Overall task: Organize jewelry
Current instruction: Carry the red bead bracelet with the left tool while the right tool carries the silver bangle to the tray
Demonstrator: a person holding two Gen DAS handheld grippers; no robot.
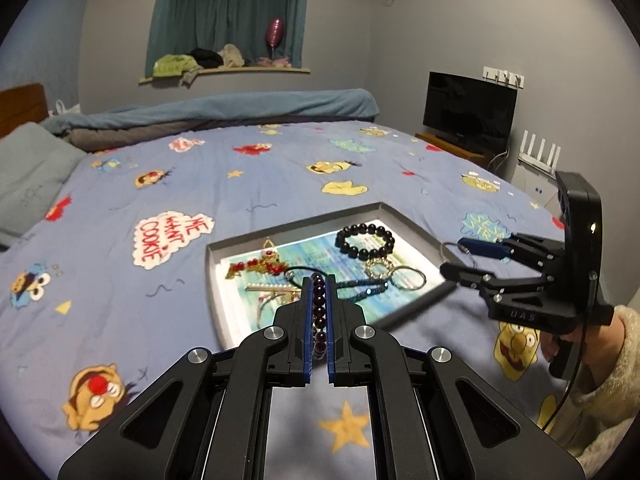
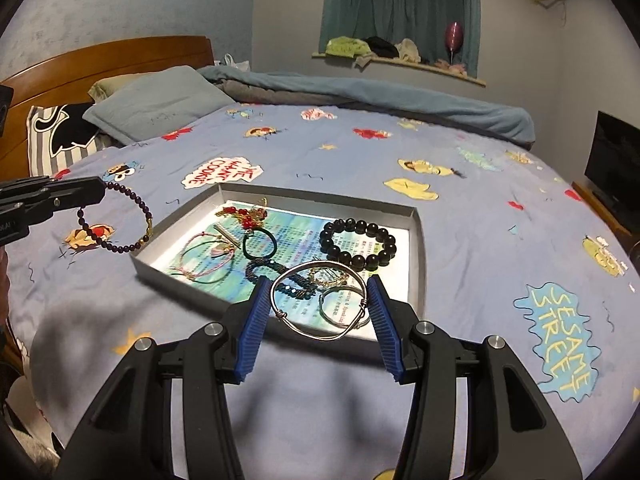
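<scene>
Left tool (image 1: 319, 280) clamped tight; right tool (image 2: 319, 292) half-spread.

Your right tool (image 2: 319, 312) has ribbed blue pads gripping a smooth, shiny metal bangle (image 2: 320, 300). At twelve o'clock, glossy black beads (image 2: 358, 246) lie on printed paper in a matt grey tray (image 2: 418, 240). The bedsheet (image 2: 320, 380) is soft printed cloth.

Blue bedsheet (image 2: 340, 152) printed with yellow stars, red and yellow cartoon faces, white "ME WANT COOKIE" patch. On it, grey-rimmed tray (image 2: 320, 196) lined with blue-green printed paper. Inside tray: glossy black bead bracelet (image 2: 358, 244), red-and-gold charm (image 2: 246, 213), pink cord bracelet (image 2: 202, 258). Left of tray, dark purple bead bracelet (image 2: 120, 222) with gold accents. Near tray's front edge, plain silver bangle (image 2: 320, 302) between ribbed blue pads (image 2: 252, 320).
</scene>
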